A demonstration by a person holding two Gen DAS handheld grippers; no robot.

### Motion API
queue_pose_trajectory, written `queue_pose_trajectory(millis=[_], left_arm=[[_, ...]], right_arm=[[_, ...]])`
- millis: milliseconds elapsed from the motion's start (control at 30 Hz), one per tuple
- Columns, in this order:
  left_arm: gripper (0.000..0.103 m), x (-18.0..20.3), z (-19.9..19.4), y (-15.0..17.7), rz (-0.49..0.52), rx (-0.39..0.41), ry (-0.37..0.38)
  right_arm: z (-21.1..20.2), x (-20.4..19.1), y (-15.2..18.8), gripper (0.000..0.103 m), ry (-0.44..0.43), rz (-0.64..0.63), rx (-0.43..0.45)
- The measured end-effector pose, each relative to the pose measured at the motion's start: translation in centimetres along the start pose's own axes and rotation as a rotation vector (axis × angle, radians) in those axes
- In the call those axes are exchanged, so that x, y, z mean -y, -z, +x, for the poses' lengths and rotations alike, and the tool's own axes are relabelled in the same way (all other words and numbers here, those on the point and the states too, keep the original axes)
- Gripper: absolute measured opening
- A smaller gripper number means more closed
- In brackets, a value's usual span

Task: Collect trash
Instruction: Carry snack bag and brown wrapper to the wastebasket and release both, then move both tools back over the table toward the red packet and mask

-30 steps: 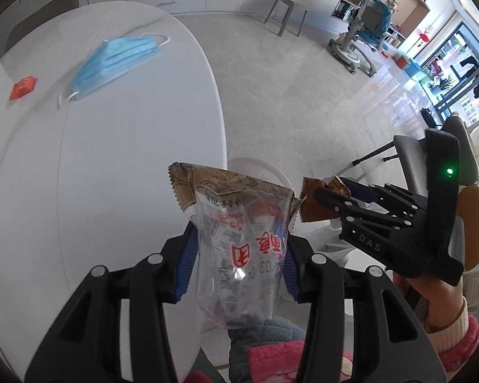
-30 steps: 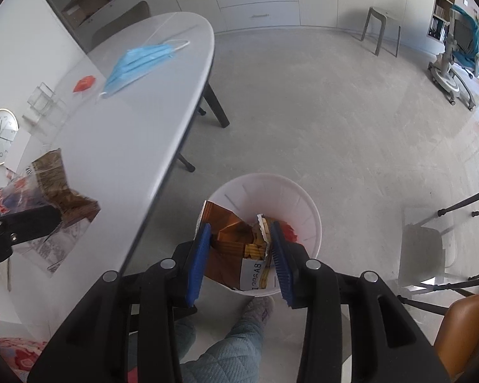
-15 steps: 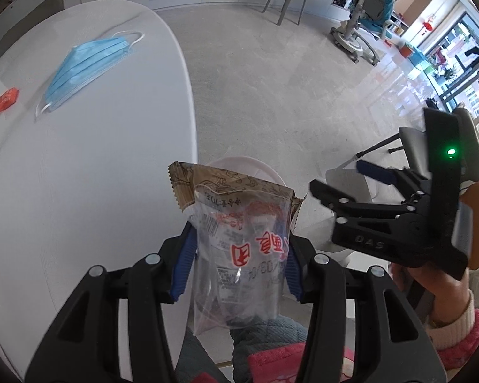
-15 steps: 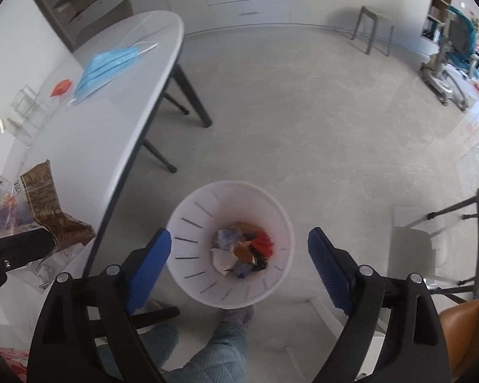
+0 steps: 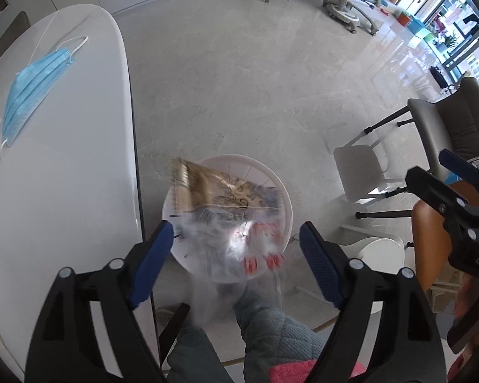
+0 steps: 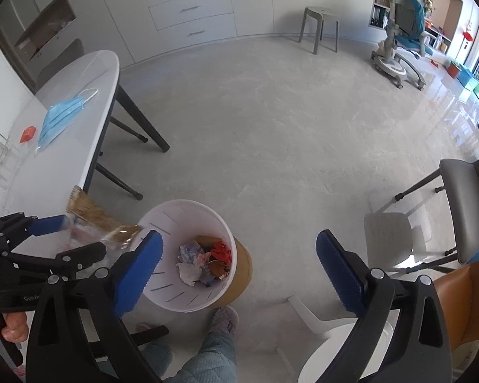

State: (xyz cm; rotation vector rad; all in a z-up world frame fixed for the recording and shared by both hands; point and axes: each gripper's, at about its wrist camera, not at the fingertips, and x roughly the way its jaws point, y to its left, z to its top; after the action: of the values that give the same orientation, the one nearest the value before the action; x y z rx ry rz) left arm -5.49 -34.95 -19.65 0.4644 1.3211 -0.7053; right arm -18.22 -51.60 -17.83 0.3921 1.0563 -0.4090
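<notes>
The left tongs stand spread wide, gripping nothing; between their blue pads a clear plastic wrapper with a brown crimped top hangs loose above the white slotted plastic bin, blurred so its red print is unreadable. The right tongs are also spread wide and bare over the bin, which holds crumpled scraps. A blue pleated face mask lies near the white table's rounded far end.

Left hand-held gripper apparently released wrapper
</notes>
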Motion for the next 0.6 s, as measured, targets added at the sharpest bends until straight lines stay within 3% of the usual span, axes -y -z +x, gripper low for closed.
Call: queue_pose_trajectory(millis=[133, 400, 600], left_arm=[[0.089, 0.0, -0.7, 0.4, -0.015, 0.016, 0.007], [0.089, -0.2, -2.2, 0.8, -0.008, 0.039, 0.009], [0.089, -1.9, -5.7, 1.6, -0.044, 0.097, 0.019]], right_arm=[[0.3, 0.1, 0.4, 0.096, 0.001, 0.017, -0.014], [-0.3, -1.2, 0.8, 0.096, -0.005, 0.012, -0.001], [-1.8, -3.2, 0.7, 0.096, -0.029, -0.012, 0.028]])
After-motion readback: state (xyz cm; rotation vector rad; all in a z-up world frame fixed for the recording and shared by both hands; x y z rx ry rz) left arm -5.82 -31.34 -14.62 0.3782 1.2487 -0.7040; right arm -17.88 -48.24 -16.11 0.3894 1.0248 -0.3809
